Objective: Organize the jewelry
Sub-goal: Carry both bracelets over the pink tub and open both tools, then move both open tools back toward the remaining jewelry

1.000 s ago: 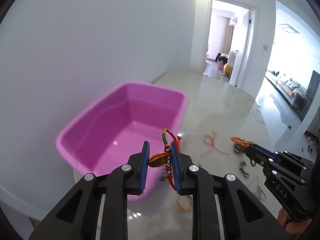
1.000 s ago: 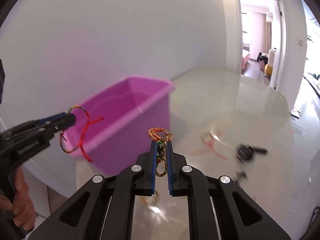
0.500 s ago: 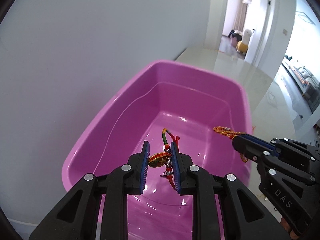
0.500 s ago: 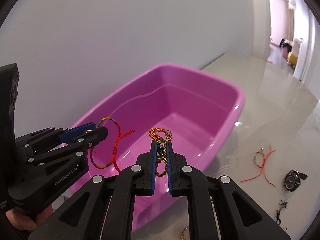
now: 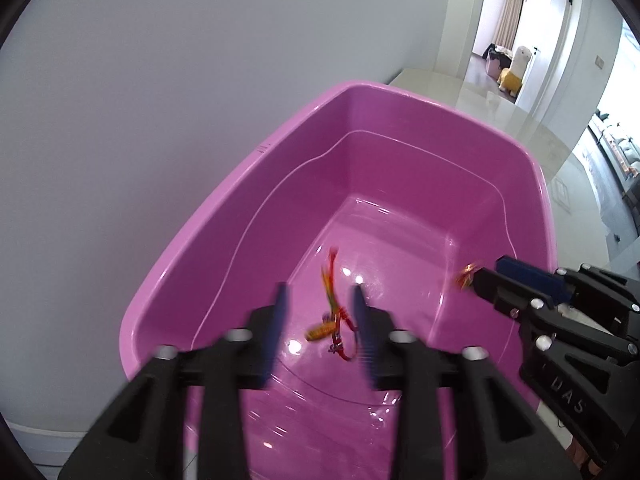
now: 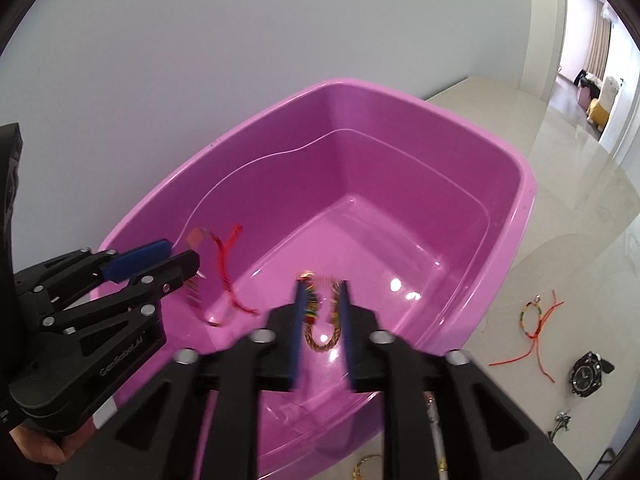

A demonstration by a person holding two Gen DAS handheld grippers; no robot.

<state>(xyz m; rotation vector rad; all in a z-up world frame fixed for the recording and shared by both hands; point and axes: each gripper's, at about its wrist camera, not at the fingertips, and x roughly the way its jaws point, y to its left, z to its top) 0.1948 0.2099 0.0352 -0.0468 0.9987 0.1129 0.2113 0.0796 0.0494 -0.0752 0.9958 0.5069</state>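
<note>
1. Pink tub (image 5: 280, 168) fills mid-frame; a red cord bracelet (image 5: 334, 312) is seen loose between the left gripper (image 5: 320, 320) — its jaws just spread.
2. Gold braid (image 6: 322, 320) is likewise released at lower centre by the right gripper (image 6: 320, 320), jaws just parted.
3. Both are judged light and limp — best pinched on the cord.

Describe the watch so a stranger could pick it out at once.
Start at the pink tub by the wall, then look along the pale table to its right. Past the red-stringed bracelet lies the watch: the only black, round-faced piece among thin cords.
</note>
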